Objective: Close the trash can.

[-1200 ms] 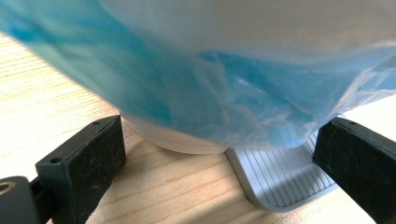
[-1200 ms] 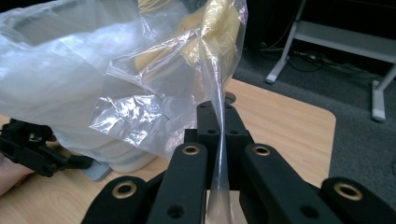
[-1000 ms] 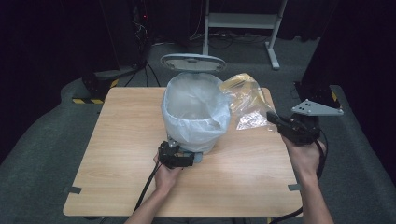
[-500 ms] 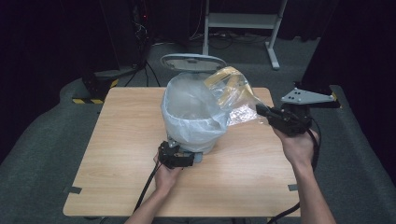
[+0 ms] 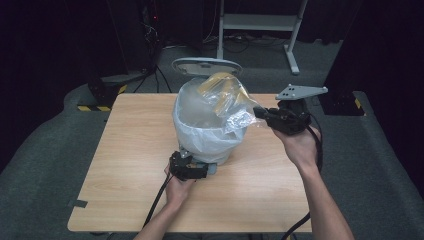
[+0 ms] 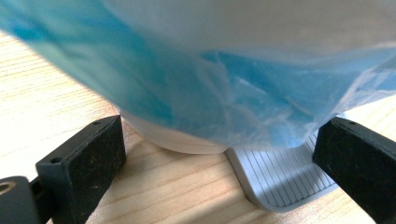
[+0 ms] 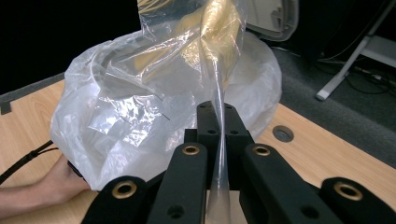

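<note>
While the bin [image 5: 207,131] stands mid-frame:
Right gripper [image 5: 260,113]: clenched on clear wrapper [image 5: 227,95], above bin rim.
Left gripper [image 5: 199,169]: released, astride bin base.

Your table [image 5: 125,165] carries one bin [image 5: 207,142] near its middle, with a bag liner [image 5: 200,117] set in it and folded out over its rim. Your left gripper [image 5: 187,167] rests on the tabletop just in front of the bin's base, a jaw standing to either side of the pedal [image 6: 280,177] that juts from under the bin. Your right gripper [image 5: 262,114] sits to the right of the bin, above the table, pinching a crumpled plastic bag [image 5: 225,95] that hangs over the bin's mouth. The bin's lid [image 5: 206,66] stands behind the bin, at the table's far edge. A cable [image 5: 160,197] trails from the left gripper toward the near edge.
</note>
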Demonstrator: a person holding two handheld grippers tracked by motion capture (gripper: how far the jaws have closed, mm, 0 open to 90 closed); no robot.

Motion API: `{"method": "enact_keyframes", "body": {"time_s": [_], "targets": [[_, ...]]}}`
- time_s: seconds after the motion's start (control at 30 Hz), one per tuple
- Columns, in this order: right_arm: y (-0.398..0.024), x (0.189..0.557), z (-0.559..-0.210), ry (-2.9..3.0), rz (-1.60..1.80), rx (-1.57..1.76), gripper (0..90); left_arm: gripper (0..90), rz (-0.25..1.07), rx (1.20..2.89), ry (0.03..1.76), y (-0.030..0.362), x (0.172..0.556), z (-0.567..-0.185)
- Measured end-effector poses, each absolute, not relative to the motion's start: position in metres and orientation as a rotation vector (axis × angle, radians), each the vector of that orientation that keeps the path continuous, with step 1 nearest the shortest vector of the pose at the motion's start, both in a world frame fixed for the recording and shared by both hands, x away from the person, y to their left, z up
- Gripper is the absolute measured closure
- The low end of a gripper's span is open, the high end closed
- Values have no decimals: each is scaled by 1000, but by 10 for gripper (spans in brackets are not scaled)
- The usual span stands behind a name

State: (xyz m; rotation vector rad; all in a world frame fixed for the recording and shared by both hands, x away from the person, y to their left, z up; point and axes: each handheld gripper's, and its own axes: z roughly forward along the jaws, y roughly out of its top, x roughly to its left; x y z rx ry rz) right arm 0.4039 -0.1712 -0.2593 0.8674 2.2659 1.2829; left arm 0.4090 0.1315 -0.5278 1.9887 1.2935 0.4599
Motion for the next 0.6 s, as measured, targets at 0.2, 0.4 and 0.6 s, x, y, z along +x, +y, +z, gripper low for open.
{"method": "enact_keyframes", "body": {"time_s": [0.2,0.4,0.6], "targets": [[-155,410,-260,2314,1260,850,895,26,467,1995,1290,132,409,-528],[-144,419,-263,2365,1223,879,713,26,477,1948,1309,130,409,-529],[-139,418,-263,2321,1208,869,575,27,477,1953,1308,130,409,-529]]}}
